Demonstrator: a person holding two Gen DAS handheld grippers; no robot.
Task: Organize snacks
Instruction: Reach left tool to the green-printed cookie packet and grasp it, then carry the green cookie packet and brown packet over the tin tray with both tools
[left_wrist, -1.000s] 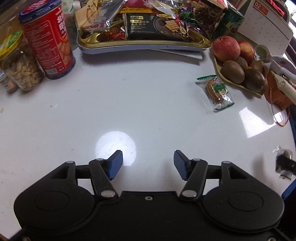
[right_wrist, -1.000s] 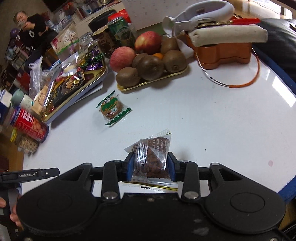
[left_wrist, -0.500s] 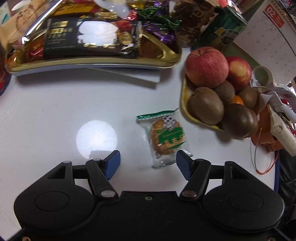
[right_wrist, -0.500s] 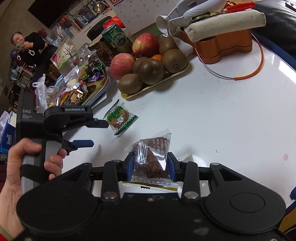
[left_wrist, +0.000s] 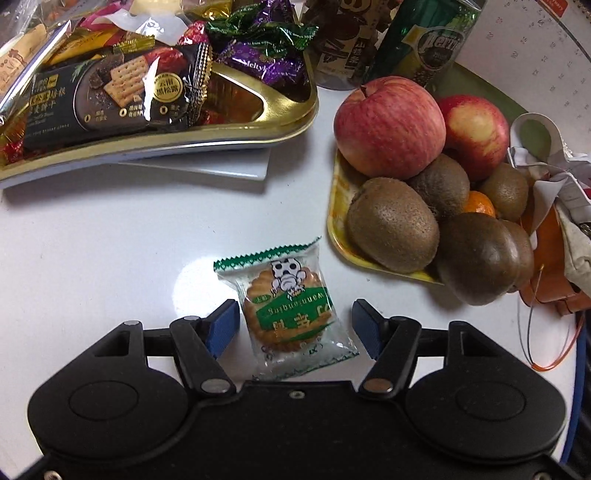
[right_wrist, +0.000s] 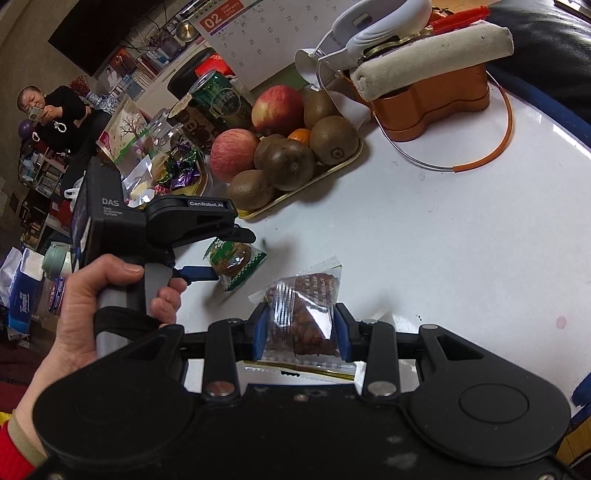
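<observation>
Left wrist view. The left hand-held gripper (left_wrist: 291, 325) hung over the white table (left_wrist: 92, 236) with its jaws apart, one blue pad on either side of the green-and-clear biscuit packet (left_wrist: 290, 308); neither pad touched it. The packet lay flat on the table, near the camera, not yet picked up. Far left, the gold tray (left_wrist: 284, 107) already carried a heap: a dark cracker pack (left_wrist: 110, 92), purple and green wrapped sweets (left_wrist: 258, 48). Judged from that, most snacks were gathered and this loose one was left to go. Right of the packet sat the yellow fruit tray (left_wrist: 338, 206) with apples and kiwis, close beside the path to the gold tray; a green can (left_wrist: 424, 40) stood behind it. The gold tray's near rim stood raised, so the packet would likely need lifting over it.

Right wrist view. The right hand-held gripper (right_wrist: 301, 330) was clamped on a clear-wrapped brown snack (right_wrist: 304, 314), held above the table and not yet put away. The left hand (right_wrist: 107, 299) held its tool to the left, one pad beside the biscuit packet (right_wrist: 234, 260). An orange tin (right_wrist: 432, 99) with a rolled cloth on top stood far right, well apart. A person sat in the far left background.
</observation>
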